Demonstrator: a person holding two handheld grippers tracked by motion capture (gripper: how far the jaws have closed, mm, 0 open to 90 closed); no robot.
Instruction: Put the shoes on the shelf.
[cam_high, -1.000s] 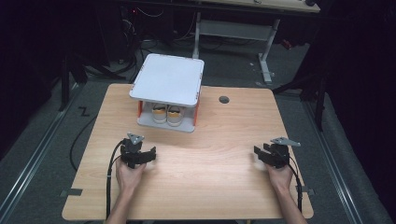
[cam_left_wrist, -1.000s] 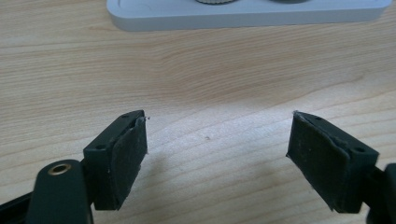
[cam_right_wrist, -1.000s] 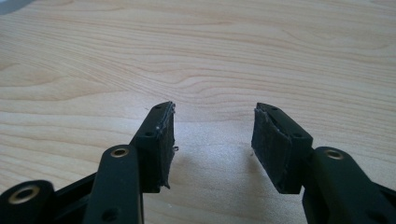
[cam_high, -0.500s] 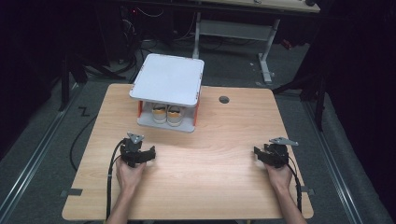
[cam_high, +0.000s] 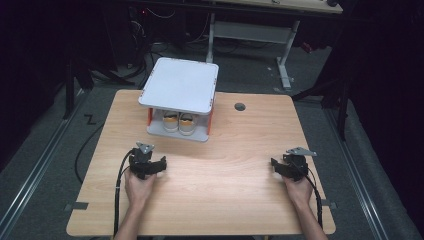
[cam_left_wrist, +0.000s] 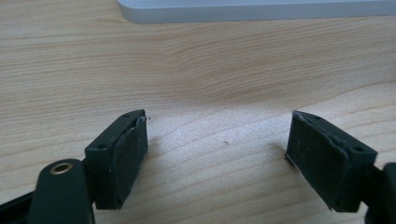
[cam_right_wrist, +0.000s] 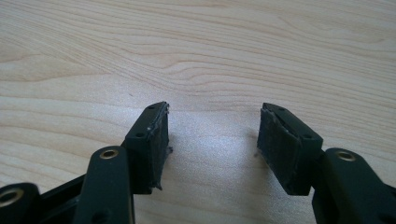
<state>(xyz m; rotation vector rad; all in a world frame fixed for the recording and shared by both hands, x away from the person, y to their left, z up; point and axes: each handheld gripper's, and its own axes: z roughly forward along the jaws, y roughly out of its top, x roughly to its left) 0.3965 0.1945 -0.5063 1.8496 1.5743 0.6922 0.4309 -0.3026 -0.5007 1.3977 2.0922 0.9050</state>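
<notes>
**Two Grippers Rest Open on a Wooden Table Before a Small Shelf Holding a Pair of Shoes**

A white two-tier shelf with orange corner posts stands at the far left-centre of a light wooden table, seen from the high view. On its lower tier sits a pair of shoes, pale with yellowish tops, side by side and toes toward the person; the broad top tier is bare. The shelf's grey-white lower edge also shows along the top of the left gripper view.

The left gripper lies on the table near the shelf's front, held in the person's left hand. Its jaws stand wide apart with only bare wood between them, as the left gripper view shows. The right gripper, held in the right hand, lies well apart from the shelf toward the table's right edge. Its jaws have just been opening and now stand fairly wide, gripping nothing, with wood grain between the pads.

A round grommet hole marks the tabletop to the right of the shelf. Black cables trail from both grippers toward the near edge. Beyond the table the room is dark, with grey flooring, a rail along the left and the white frame of another desk behind.
</notes>
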